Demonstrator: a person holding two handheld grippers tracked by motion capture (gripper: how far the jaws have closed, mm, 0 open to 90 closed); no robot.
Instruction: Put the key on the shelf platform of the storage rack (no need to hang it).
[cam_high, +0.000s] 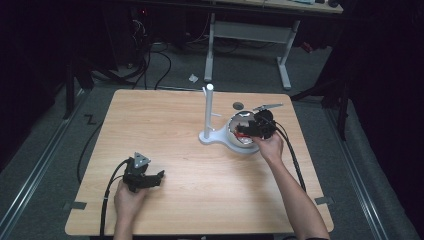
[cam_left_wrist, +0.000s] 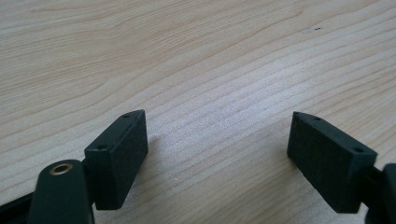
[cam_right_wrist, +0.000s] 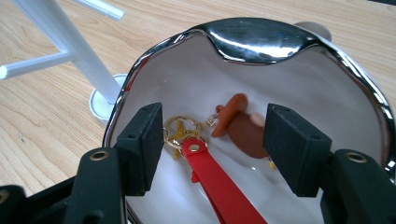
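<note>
Early, seemingly: red-strapped keychain (cam_right_wrist: 219, 184) lying in the white bowl (cam_right_wrist: 187, 65) at frame centre-right, right gripper (cam_right_wrist: 212, 149) wide around it, ungrasped; left gripper (cam_left_wrist: 217, 158) wide, idle lower left; stand (cam_high: 208, 112) bare

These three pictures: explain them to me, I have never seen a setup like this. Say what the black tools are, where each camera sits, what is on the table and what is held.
A person works at a wooden table with a hand-held two-jaw gripper in each hand. The high view looks down from above. The other two cameras ride on the grippers. The left gripper rests near the table's front, jaws open over bare wood, holding nothing. The right gripper reaches into a white bowl with a silver rim, jaws open around a keyring: a red strap, a gold ring and a brown charm. Nothing is gripped yet. A white stand with pegs is beside the bowl.
</note>
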